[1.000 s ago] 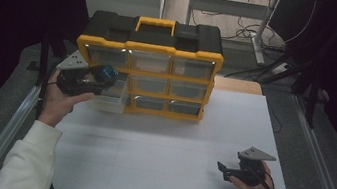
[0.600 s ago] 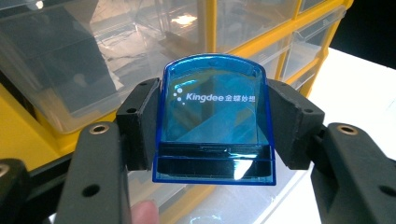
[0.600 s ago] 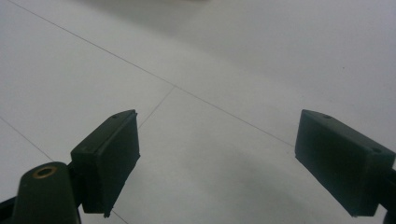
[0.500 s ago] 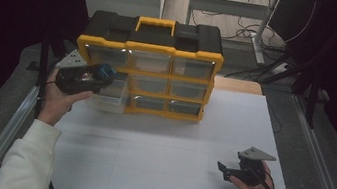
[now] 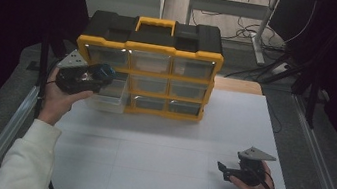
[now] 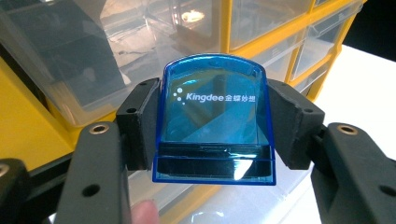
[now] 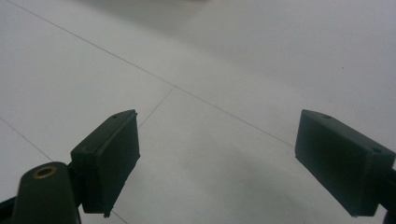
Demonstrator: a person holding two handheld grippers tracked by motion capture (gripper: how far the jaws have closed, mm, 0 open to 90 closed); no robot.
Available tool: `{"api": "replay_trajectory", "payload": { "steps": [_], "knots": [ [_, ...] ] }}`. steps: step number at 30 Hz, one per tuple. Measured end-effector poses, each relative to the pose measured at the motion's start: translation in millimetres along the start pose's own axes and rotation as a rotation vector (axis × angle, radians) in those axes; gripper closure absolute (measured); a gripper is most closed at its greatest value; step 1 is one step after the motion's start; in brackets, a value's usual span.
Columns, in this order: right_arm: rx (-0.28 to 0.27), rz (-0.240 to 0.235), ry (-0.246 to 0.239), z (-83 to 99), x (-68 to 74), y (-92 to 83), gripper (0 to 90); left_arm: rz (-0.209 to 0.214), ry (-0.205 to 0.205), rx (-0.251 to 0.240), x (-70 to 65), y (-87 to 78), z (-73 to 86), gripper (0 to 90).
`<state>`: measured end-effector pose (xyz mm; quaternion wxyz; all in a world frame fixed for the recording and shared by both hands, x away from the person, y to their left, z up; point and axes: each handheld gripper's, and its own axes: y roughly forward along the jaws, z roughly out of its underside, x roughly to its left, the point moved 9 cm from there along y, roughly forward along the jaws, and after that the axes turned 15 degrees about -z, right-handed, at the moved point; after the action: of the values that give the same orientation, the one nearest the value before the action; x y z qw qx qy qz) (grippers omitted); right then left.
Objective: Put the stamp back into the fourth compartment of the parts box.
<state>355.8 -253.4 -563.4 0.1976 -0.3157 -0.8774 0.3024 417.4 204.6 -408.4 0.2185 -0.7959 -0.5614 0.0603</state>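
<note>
Fingers (image 6: 140,126) of the left gripper (image 5: 89,76) clamp a blue box (image 6: 214,116), barely nearer the open drawer (image 5: 108,98) than before; drop seems close. Right gripper (image 5: 231,170) idles agape on the table (image 5: 154,173).

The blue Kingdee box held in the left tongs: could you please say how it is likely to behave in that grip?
The blue translucent plastic box looks rigid, so it probably will not flex between the left tongs. Its glossy, smooth sides suggest that it might slip if the grip loosened. Being see-through and seemingly hollow, it is likely light for its size.
</note>
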Motion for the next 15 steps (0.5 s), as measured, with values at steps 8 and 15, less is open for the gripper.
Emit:
{"api": "replay_trajectory", "payload": {
  "steps": [8, 15],
  "knots": [
    [0.000, 0.000, 0.000, 0.0, -0.1, -0.1, 14.3, -0.003, 0.013, 0.020, -1.2, 3.1, 6.2, 41.0],
    [0.002, 0.001, -0.001, 0.2, -0.1, 0.2, 14.2, -0.002, 0.024, 0.036, -4.1, 6.5, 14.1, 40.9]
  ]
}}
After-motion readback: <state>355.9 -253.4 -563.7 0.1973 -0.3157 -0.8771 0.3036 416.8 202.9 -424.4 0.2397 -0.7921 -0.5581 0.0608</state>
